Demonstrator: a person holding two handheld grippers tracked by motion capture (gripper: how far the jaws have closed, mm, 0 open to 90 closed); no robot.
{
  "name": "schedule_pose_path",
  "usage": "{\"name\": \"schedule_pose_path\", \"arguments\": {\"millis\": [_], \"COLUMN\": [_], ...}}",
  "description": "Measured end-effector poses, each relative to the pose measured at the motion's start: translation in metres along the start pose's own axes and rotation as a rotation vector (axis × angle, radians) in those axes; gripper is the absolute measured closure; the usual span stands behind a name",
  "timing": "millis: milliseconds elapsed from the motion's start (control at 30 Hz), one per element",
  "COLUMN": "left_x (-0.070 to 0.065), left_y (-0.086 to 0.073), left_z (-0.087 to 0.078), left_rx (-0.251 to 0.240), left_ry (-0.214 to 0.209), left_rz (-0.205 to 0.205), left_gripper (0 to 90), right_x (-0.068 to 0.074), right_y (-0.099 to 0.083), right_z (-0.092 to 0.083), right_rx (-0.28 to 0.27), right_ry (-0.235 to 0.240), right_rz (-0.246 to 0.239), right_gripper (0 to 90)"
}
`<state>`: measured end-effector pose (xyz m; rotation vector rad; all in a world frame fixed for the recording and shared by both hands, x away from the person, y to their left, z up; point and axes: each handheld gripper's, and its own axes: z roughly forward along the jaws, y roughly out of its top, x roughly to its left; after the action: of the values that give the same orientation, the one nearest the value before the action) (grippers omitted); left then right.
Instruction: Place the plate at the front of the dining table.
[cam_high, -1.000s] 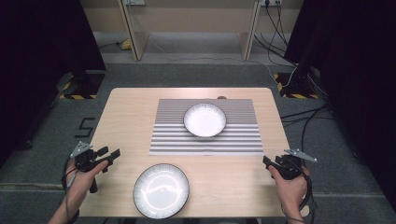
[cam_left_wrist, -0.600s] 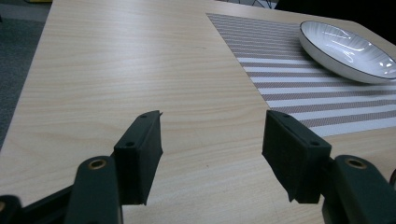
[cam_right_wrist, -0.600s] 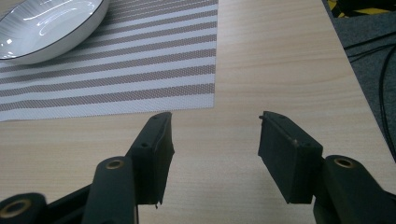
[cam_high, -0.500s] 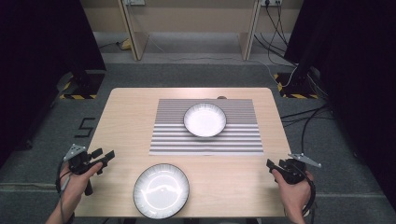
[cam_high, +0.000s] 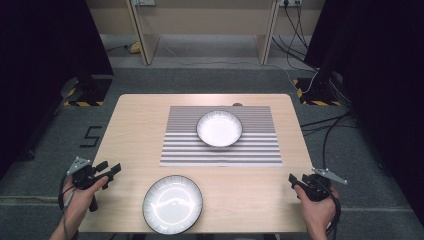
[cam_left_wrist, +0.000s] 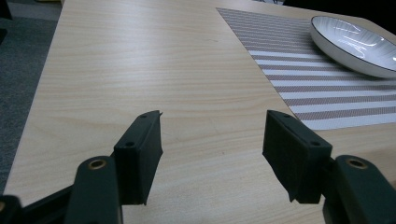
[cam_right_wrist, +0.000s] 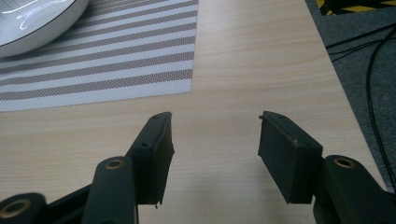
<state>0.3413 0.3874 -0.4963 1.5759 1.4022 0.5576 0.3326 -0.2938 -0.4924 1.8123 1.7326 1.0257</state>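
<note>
I have both grippers low at the near corners of the table (cam_high: 140, 125). My left gripper (cam_high: 114, 170) sits at the near left edge, its jaws spread wide with nothing between them; in the left gripper view (cam_left_wrist: 212, 140) I see bare wood between the pads. My right gripper (cam_high: 292, 178) sits at the near right edge, jaws equally wide and holding nothing, and the right gripper view (cam_right_wrist: 215, 140) again shows bare wood in the gap.

There are two dishes. The near bowl (cam_high: 172, 204), dark-rimmed with a ribbed white inside, stands on the wood at the near edge, between my hands and nearer the left one, apart from both grippers. I see nothing in it, just glare. The far bowl (cam_high: 219, 128), white, stands on the striped mat (cam_high: 250, 150) at mid-table; it too looks empty. Its rim (cam_left_wrist: 355, 44) shows at the upper right of the left gripper view and at the upper left of the right gripper view (cam_right_wrist: 37, 23).
</note>
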Motion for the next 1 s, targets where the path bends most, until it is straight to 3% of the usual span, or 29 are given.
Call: {"name": "schedule_pose_path", "arguments": {"millis": [867,967,1000], "left_x": [0.021,0.023,0.023], "left_y": [-0.015,-0.018,-0.019], "left_z": [-0.004,-0.004,-0.004], "left_rx": [0.007,0.006,0.003], "left_ry": [0.053,0.059,0.056], "left_rz": [0.003,0.005,0.005], "left_gripper": [36.2,36.3,36.4], "right_x": [-0.021,-0.022,-0.022], "right_y": [-0.020,-0.022,-0.023], "right_z": [-0.002,-0.002,-0.004], "right_rx": [-0.008,-0.023,-0.057], "right_ry": [-0.042,-0.046,-0.046], "right_rz": [0.024,0.022,0.016], "right_gripper": [44.9,45.6,46.2]}}
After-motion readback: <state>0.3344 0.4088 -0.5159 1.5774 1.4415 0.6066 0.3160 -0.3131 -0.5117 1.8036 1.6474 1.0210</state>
